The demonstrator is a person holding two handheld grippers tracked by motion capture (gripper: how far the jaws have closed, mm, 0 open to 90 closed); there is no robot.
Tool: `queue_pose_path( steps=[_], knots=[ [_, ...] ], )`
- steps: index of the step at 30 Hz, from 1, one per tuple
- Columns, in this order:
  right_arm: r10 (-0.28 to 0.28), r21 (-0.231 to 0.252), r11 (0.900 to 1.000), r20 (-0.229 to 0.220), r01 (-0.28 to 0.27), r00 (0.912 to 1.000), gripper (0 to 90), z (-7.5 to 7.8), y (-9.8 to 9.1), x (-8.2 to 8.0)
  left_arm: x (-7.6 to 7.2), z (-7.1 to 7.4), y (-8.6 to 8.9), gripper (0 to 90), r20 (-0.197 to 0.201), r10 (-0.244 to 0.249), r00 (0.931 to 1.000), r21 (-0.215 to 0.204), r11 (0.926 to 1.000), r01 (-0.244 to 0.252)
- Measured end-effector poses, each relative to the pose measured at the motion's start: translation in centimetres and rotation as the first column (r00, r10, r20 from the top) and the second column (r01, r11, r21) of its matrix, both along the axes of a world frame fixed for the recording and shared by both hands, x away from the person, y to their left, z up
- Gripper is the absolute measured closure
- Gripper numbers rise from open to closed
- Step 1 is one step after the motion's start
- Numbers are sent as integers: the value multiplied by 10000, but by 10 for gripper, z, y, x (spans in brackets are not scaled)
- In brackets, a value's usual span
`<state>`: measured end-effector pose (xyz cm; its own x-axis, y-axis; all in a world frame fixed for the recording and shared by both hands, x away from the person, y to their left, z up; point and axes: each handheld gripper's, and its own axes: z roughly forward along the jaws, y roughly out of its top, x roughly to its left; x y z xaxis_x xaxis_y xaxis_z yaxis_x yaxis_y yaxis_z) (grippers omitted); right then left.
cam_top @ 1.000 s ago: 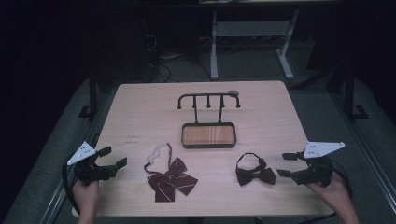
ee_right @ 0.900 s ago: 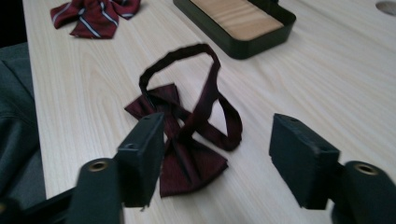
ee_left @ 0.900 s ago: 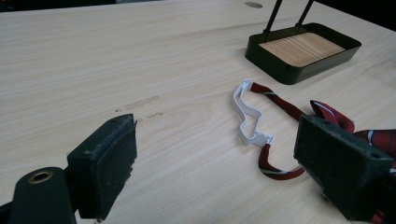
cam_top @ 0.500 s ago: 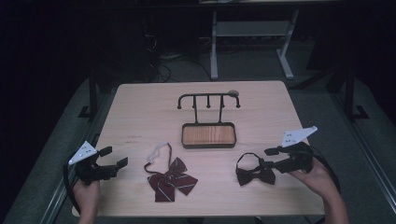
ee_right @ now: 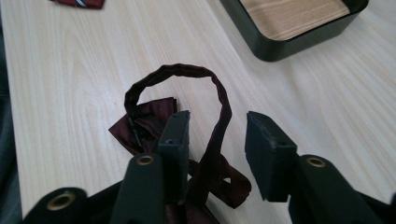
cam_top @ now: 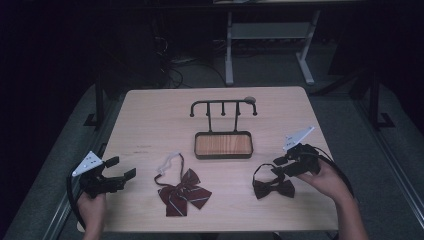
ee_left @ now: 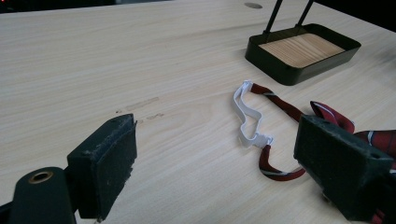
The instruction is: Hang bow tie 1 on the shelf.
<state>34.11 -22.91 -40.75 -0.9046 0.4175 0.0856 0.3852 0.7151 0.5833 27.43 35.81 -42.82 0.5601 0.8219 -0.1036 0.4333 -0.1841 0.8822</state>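
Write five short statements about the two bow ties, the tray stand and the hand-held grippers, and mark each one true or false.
1. The dark bow tie lies at the right hand-held gripper. True; its strap passes between the jaws, which have just been closing, though the pads do not yet press it.
2. The left hand-held gripper grips the striped red bow tie. False: its jaws are open and empty, beside the tie.
3. The tray has a wooden floor. True.
4. A bow tie hangs from the hook rail. False: both ties lie on the table.
5. The striped tie's strap has a white section. True.
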Motion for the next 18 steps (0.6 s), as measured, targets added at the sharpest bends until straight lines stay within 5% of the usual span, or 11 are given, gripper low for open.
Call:
queue_pose_path(
  steps=[8,18],
  knots=[
    [130,-440,9989,-134,-136,9998,872,0,4,4,-1,1,1,128,38,64,10000,4,10000,-64],
    [132,-342,9993,254,-123,9996,889,29,15,-7,-1,1,0,128,39,76,10000,63,10000,-76]
  ],
)
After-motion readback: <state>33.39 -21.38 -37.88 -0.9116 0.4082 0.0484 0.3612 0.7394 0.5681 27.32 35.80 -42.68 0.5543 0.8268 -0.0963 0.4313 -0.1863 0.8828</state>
